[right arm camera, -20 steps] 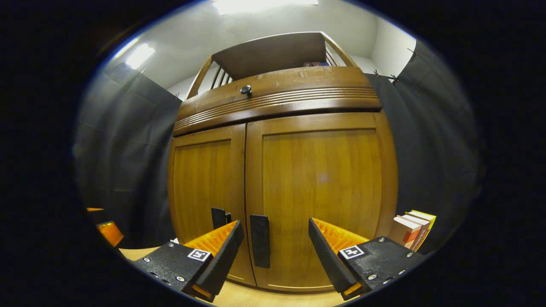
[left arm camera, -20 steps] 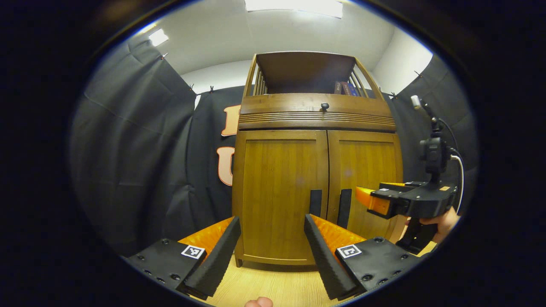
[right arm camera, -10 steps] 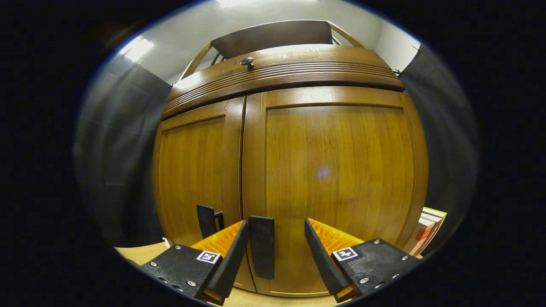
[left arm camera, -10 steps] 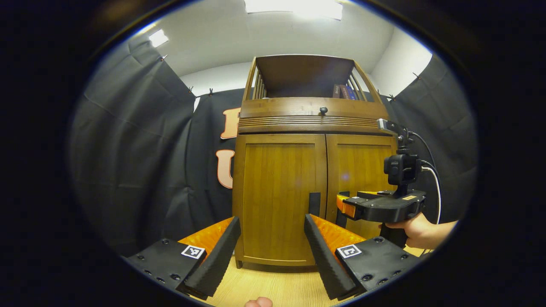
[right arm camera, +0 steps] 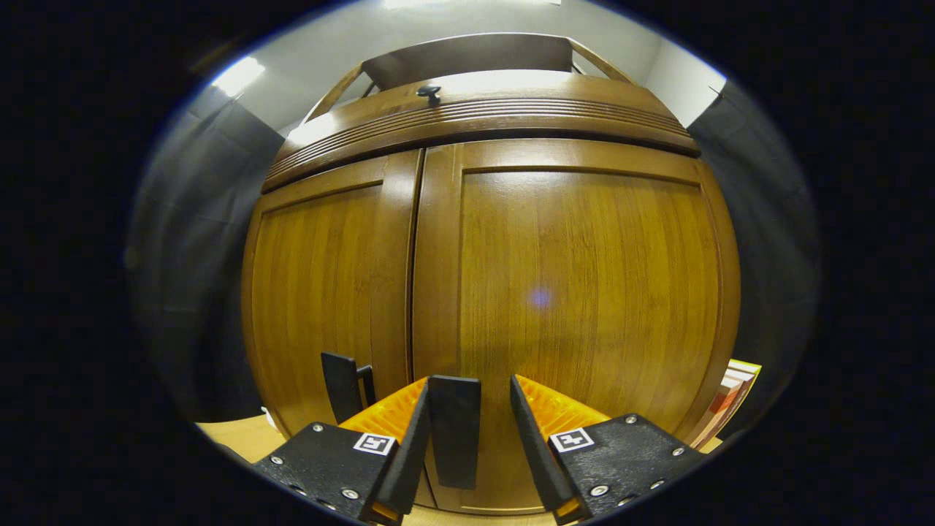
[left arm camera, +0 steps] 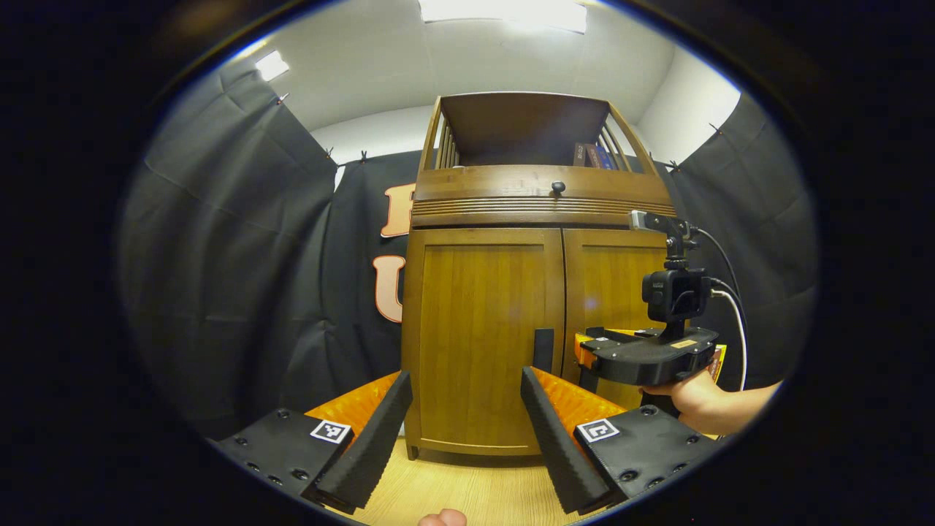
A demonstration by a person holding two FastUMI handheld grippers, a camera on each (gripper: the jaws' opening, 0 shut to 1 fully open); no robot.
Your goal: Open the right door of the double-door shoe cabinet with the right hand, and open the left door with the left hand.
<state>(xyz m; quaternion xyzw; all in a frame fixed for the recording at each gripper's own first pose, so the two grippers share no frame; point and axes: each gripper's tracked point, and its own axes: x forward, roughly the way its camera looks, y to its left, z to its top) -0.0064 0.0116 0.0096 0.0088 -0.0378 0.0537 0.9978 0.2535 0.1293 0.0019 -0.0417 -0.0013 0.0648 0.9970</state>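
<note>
Holding back on the left side, my left gripper (left arm camera: 466,409) hangs with its jaws spread wide and nothing between them, well short of the shoe cabinet (left arm camera: 540,204), which stands on the wooden floor (left arm camera: 467,489) with both doors shut. The left door (left arm camera: 482,336) carries a dark upright handle (left arm camera: 543,349) by the centre seam, and that waits for later. Further right, my right gripper (right arm camera: 467,416) is up against the right door (right arm camera: 584,292), its jaws parted with the right handle (right arm camera: 454,431) standing between them; the left jaw looks to touch the handle's edge, while a gap shows on the other side, so I judge nothing is gripped yet. To do this step well I would centre the handle between the jaws, close squarely on its flat sides, then pull back along the arc of the hinge at the door's outer edge rather than straight out. In the left gripper view the right gripper's body hides the right handle, and a hand (left arm camera: 694,398) grips it from below. Whatever sits behind the doors is hidden. A few books (right arm camera: 734,391) at the cabinet's right side are cut off at the edge, and I cannot tell what they rest on.
</note>
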